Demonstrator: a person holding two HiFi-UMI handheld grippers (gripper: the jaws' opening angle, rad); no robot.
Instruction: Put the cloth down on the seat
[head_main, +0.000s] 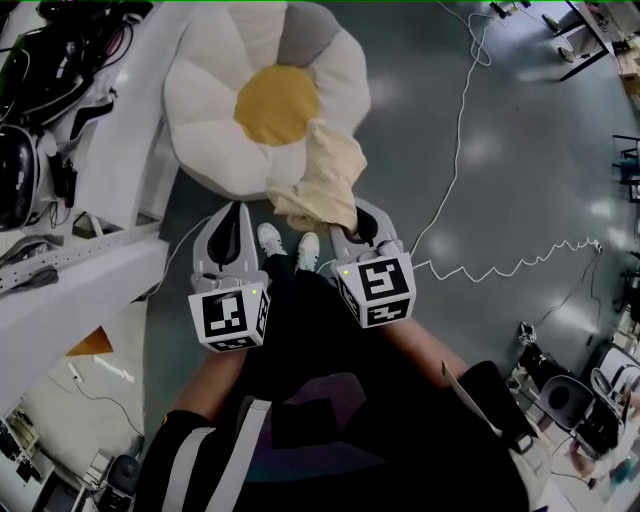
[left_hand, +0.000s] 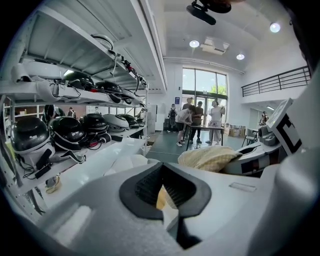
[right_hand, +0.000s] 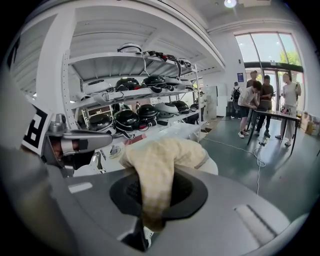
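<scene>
Your dark clothing fills the near edge of the head view, and your white shoes stand just short of the seat. That seat is a daisy-shaped floor cushion, white petals round a yellow centre.

Your right gripper is clenched on the cloth. A pale yellow fold is pinched between its jaws, and the rest bunches up ahead of them, overlapping the seat's nearest petal in the head view. Whether it touches that petal cannot be told. Pinching one fold keeps the bulk out in front, so I judge it should meet the seat before the jaws do.

Your left gripper hangs on the near side of the seat, beside the right one. Its jaws are closed together on nothing, and it looks like a spare hand kept ready for smoothing.

Nothing lies on the yellow centre, so the putting-down is not yet done.

To the left of the seat, the white shelving carries rows of dark helmets with straps and cables among them. A loose cable trails over the floor to the seat's right.
</scene>
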